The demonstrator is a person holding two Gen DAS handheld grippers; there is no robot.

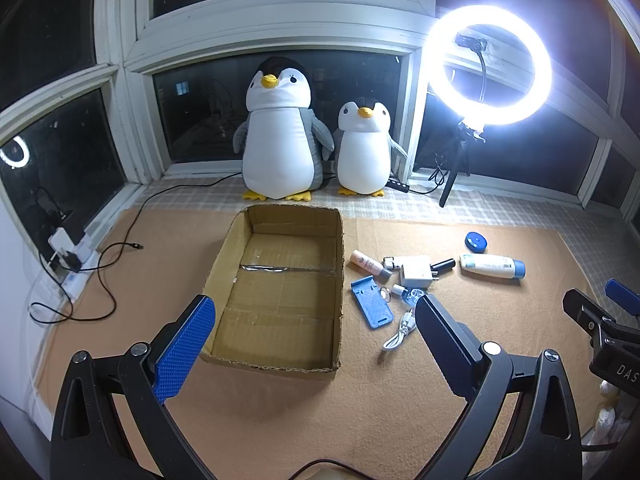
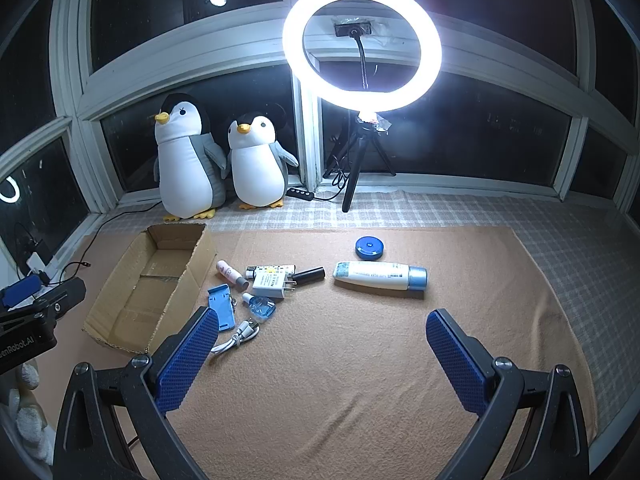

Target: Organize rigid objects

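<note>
The left gripper [image 1: 312, 312] hangs with its fingers [image 1: 180, 352] spread wide over an open cardboard box [image 1: 276, 280], which sits empty on the tan mat [image 1: 280, 420]. Just right of the box lie a blue phone stand [image 1: 370, 304], a white charger plug [image 1: 416, 272], a white cable [image 1: 400, 332] and a white bottle [image 1: 492, 266] with a blue cap. Two plush penguins [image 1: 280, 132] and a lit ring light [image 1: 488, 64] stand by the window.

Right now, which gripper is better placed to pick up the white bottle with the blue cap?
Right gripper, probably: open, the white bottle lies straight ahead. The open left gripper faces the empty cardboard box.
</note>
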